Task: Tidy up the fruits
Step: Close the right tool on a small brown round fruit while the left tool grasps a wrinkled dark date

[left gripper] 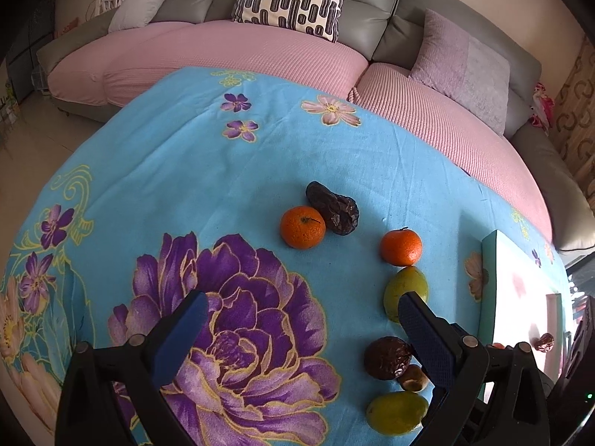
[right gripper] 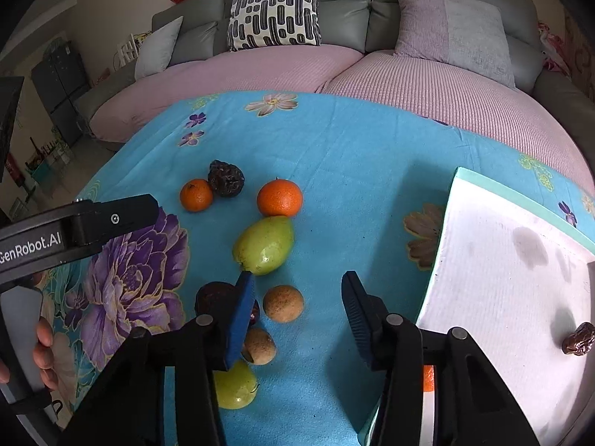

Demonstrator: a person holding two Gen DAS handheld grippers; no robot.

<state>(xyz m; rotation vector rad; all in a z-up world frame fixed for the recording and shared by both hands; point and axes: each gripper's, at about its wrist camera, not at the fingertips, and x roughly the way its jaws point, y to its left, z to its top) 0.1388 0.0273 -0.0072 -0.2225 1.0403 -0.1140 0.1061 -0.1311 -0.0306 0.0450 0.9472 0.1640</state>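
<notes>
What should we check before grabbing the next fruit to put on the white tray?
1. Right hand-held gripper free to grab: ok. Nothing is pinched; the small round brown fruit sits between its fingers on the cloth.
2. Left hand-held gripper free: ok, open over the purple flower print, holding nothing.
3. Room on the white tray: ok. Only a dried date and an orange piece near its bottom edge show there.
4. Fruit still to sort: ok. Two tangerines, two green pears and dark wrinkled fruits remain on the blue cloth.
5. Neighbours crowding the target: not ok. Another brown fruit lies close by.
</notes>
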